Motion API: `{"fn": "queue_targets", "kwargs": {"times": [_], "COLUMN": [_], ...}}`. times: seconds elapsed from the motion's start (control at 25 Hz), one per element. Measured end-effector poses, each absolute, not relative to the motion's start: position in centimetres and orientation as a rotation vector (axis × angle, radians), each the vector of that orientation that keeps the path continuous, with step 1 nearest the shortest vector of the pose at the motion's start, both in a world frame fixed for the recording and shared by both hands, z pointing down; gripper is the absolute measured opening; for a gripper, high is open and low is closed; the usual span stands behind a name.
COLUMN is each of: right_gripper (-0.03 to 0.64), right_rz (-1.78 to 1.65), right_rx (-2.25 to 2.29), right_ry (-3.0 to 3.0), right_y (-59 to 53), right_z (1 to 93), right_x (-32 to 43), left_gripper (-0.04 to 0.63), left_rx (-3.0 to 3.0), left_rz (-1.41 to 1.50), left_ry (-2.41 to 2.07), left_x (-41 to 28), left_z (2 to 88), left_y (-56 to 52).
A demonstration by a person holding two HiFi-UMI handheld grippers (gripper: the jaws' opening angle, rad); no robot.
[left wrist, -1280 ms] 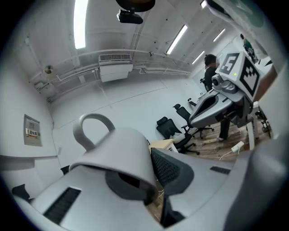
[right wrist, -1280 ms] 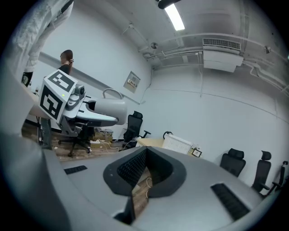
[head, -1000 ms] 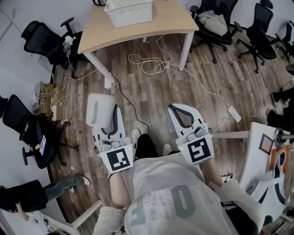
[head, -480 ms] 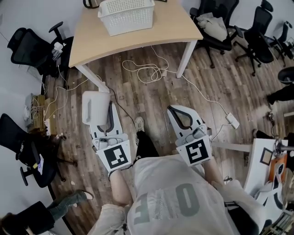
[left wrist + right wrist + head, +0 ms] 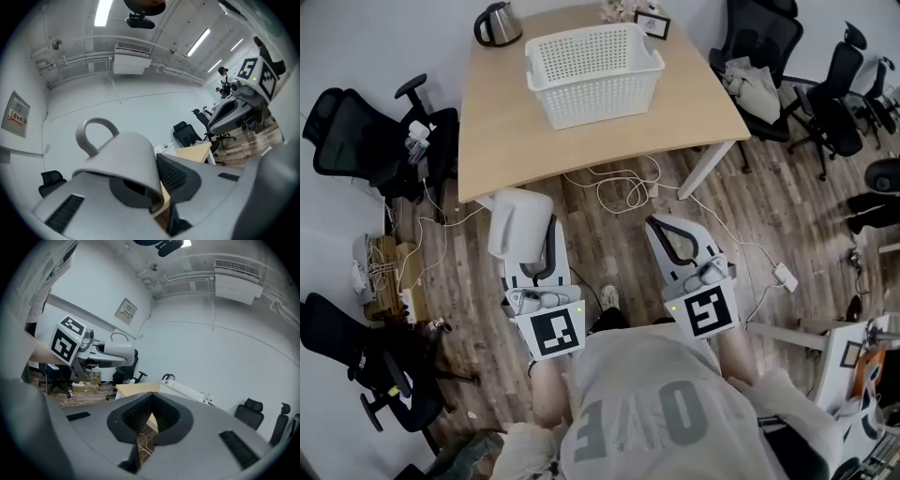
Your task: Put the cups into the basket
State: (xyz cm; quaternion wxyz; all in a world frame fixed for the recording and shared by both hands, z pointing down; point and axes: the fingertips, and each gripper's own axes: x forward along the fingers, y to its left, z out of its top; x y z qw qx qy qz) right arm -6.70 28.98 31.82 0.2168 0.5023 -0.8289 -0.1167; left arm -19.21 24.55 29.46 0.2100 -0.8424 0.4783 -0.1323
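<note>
Left gripper (image 5: 157, 185) clenched on a white cup (image 5: 119, 164), held over the wooden floor (image 5: 609, 234) by the table's (image 5: 502, 141) near edge, right gripper (image 5: 673, 230) beside it, jaws pressed together on nothing, white basket (image 5: 600, 98) farther off on the table.

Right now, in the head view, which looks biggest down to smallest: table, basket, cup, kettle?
1. table
2. basket
3. cup, but it is nearer the camera, so unsure against the kettle
4. kettle
</note>
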Motion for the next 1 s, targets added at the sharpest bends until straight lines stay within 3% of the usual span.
{"fn": "queue_targets", "kwargs": {"times": [0.4, 1.0], "right_gripper": [-0.002, -0.002], "right_rz": [-0.344, -0.479], "right_rx": [1.425, 1.478], "right_ry": [-2.237, -2.336], "right_y": [18.1, -1.4], "right_z": [31.1, 27.0], "right_x": [-7.6, -0.1], "left_gripper": [0.051, 0.051], "left_rx": [-2.381, -2.292], "left_rz": [-0.331, -0.317], "left_ry": [1.310, 1.311], "left_x": [-20.8, -13.0], "left_z": [28.8, 24.5], "left_y": [14.3, -2.6]}}
